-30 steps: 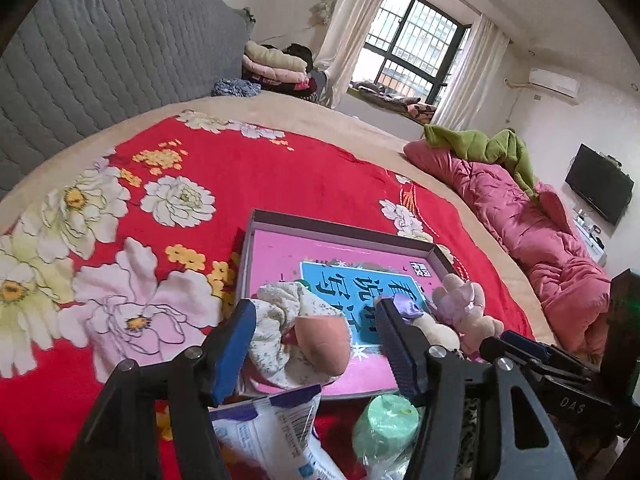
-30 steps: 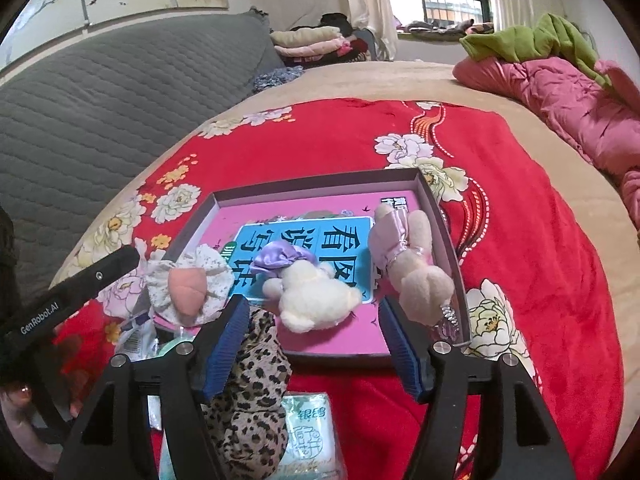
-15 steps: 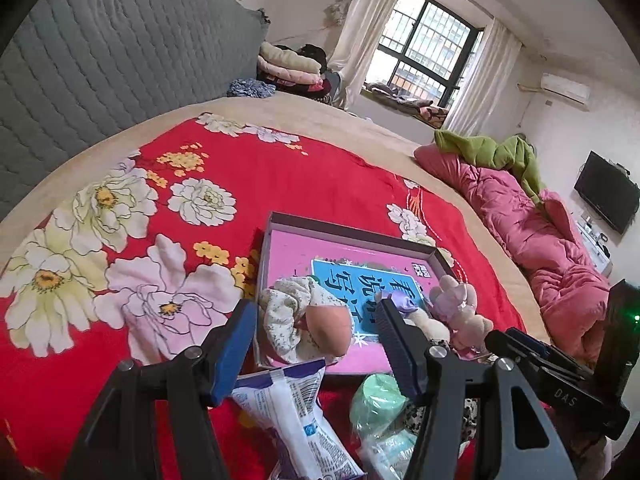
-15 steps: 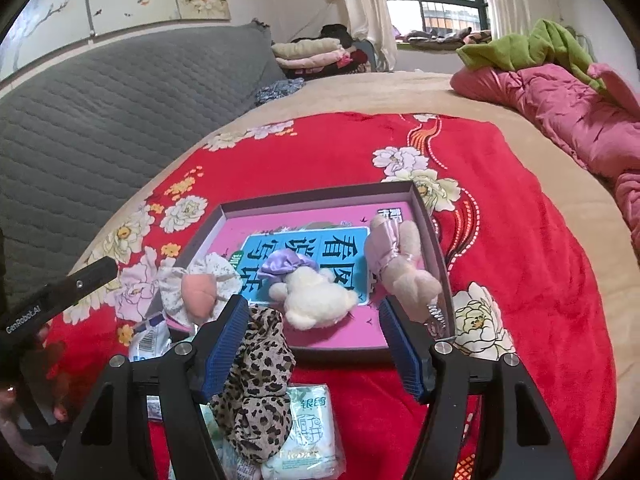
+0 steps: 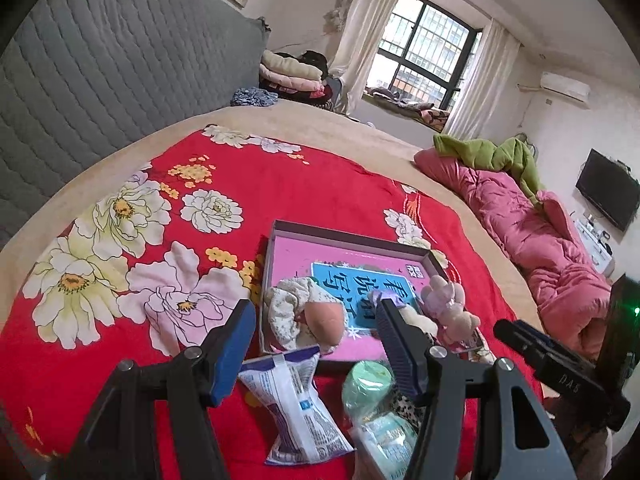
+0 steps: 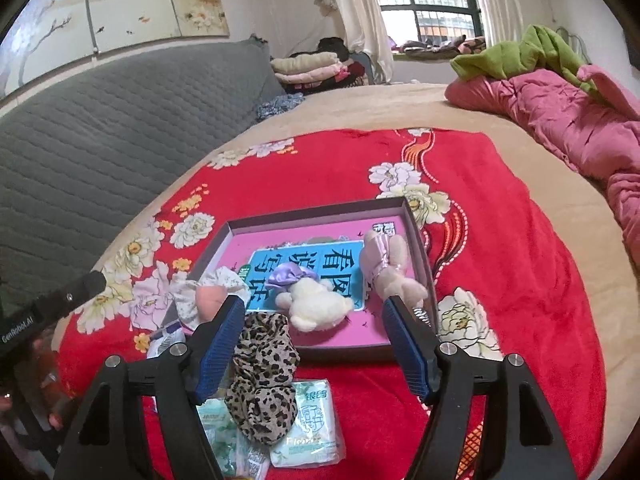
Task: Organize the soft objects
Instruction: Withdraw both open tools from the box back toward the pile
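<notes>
Two views. Left gripper (image 5: 316,344) spread wide, empty — floral doll (image 5: 304,314) at 12 o'clock in the tray (image 5: 276,248). Right gripper (image 6: 312,344) likewise released — leopard cloth (image 6: 262,372) between fingers; tray (image 6: 320,214) holds cream bear (image 6: 316,306), pink bunny (image 6: 386,268).

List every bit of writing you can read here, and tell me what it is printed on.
"看图说话写话": blue panel of the pink box, my best reading.
"银鸽": white tissue pack; its smaller print is blurred.
"GenRobot.AI": left gripper's arm.
"DAS": right gripper's arm.
Blue-and-white snack bag: print too small to read.
</notes>
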Demonstrator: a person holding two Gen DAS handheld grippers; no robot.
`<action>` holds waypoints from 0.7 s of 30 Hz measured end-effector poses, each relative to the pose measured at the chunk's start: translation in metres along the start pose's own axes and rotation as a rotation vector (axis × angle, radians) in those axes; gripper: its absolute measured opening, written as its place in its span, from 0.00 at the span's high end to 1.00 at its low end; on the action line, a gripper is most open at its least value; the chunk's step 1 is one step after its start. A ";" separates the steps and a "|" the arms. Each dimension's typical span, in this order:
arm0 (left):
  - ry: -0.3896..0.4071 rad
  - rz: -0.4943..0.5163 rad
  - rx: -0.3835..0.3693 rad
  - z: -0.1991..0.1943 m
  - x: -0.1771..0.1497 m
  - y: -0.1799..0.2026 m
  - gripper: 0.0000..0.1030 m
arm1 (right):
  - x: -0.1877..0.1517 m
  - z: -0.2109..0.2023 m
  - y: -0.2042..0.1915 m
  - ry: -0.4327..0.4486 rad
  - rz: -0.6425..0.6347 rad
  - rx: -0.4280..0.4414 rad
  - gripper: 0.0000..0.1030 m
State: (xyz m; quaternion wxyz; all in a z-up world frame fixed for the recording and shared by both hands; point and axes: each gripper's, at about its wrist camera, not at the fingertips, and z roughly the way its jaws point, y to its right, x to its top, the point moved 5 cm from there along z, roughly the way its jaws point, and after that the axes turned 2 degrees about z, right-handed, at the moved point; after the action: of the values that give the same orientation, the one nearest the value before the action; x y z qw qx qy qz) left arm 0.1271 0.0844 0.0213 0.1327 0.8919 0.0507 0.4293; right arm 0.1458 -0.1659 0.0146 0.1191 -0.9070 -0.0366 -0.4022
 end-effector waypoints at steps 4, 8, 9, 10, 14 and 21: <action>-0.009 0.029 -0.002 -0.004 -0.003 0.010 0.39 | -0.002 -0.010 0.002 0.010 0.002 -0.007 0.29; -0.013 0.062 0.008 -0.009 -0.009 0.019 0.39 | -0.005 -0.019 0.005 0.017 -0.001 -0.020 0.29; -0.017 0.064 0.009 -0.010 -0.010 0.020 0.39 | -0.005 -0.021 0.006 0.019 -0.002 -0.023 0.29; -0.022 0.067 0.009 -0.011 -0.011 0.021 0.39 | -0.006 -0.023 0.007 0.022 -0.001 -0.024 0.29; -0.034 0.075 0.011 -0.013 -0.014 0.022 0.39 | -0.008 -0.031 0.011 0.026 -0.003 -0.035 0.29; -0.045 0.075 0.011 -0.019 -0.019 0.021 0.39 | -0.011 -0.040 0.014 0.033 -0.005 -0.037 0.29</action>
State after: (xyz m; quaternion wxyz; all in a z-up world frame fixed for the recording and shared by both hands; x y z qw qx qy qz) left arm 0.0999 0.0639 0.0240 0.1128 0.9034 0.0164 0.4134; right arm 0.1118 -0.1893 0.0294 0.1022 -0.9023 -0.0294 -0.4179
